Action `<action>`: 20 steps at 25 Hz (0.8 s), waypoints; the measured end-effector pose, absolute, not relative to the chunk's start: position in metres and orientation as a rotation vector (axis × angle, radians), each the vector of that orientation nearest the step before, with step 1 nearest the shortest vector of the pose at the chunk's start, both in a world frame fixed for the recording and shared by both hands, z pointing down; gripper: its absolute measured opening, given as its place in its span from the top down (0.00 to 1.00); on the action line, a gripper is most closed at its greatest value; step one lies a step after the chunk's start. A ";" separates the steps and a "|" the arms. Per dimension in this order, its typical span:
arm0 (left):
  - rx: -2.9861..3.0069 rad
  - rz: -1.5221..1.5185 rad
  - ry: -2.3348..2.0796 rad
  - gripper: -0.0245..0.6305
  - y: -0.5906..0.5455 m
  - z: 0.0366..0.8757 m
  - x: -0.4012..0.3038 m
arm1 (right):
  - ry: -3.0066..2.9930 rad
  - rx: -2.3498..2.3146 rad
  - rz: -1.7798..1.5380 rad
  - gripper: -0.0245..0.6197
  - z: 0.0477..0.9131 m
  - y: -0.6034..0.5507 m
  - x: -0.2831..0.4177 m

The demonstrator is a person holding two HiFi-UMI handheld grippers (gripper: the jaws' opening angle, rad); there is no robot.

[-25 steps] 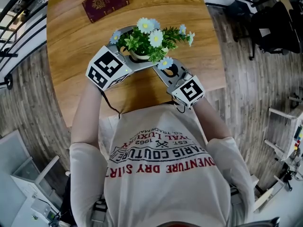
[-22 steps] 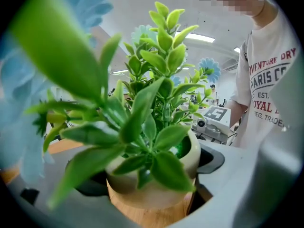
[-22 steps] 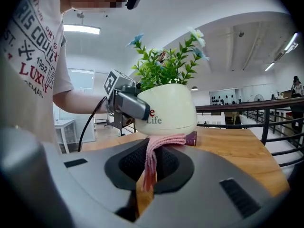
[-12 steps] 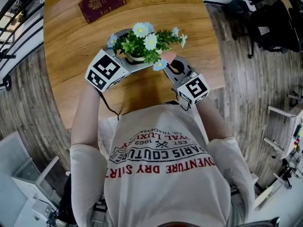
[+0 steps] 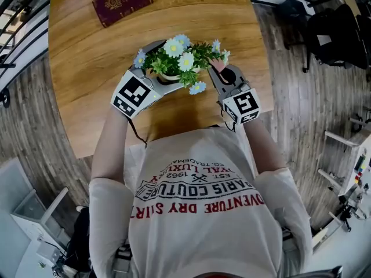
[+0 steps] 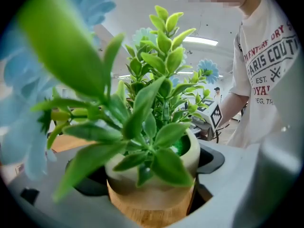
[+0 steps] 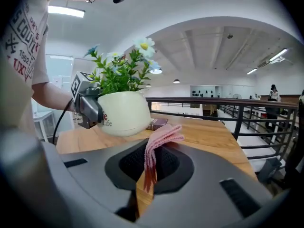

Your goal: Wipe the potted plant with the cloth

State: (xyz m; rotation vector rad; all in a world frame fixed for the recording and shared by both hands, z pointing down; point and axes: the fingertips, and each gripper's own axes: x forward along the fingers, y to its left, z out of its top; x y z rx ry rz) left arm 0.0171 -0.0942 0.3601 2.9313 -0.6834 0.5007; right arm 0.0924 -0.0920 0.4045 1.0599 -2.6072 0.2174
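Observation:
The potted plant (image 5: 177,54) has green leaves and pale blue and white flowers in a cream pot. It stands over the middle of the round wooden table (image 5: 87,62). My left gripper (image 5: 161,81) is shut on the pot (image 6: 151,186), its jaws pressing both sides. My right gripper (image 5: 220,69) is at the plant's right side, shut on a folded pink cloth (image 5: 217,64). In the right gripper view the cloth (image 7: 161,139) sticks up from the jaws just short of the cream pot (image 7: 122,113); whether they touch is unclear.
A maroon booklet (image 5: 122,2) lies at the table's far left. A black railing (image 7: 228,109) runs beyond the table edge. A dark chair (image 5: 339,33) stands on the plank floor to the right. White furniture (image 5: 35,219) sits low left.
My right gripper has swung with the cloth from the plant's near side round to its right side. The left gripper and plant shifted slightly right.

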 end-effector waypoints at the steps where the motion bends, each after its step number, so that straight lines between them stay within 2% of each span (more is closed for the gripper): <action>1: 2.927 0.502 -0.684 0.17 -0.094 0.364 0.019 | -2.591 1.084 0.218 0.90 0.406 -0.097 0.099; 20: 2.852 0.756 -0.614 0.17 -0.082 0.502 0.031 | -2.446 1.167 0.238 0.90 0.448 -0.143 0.142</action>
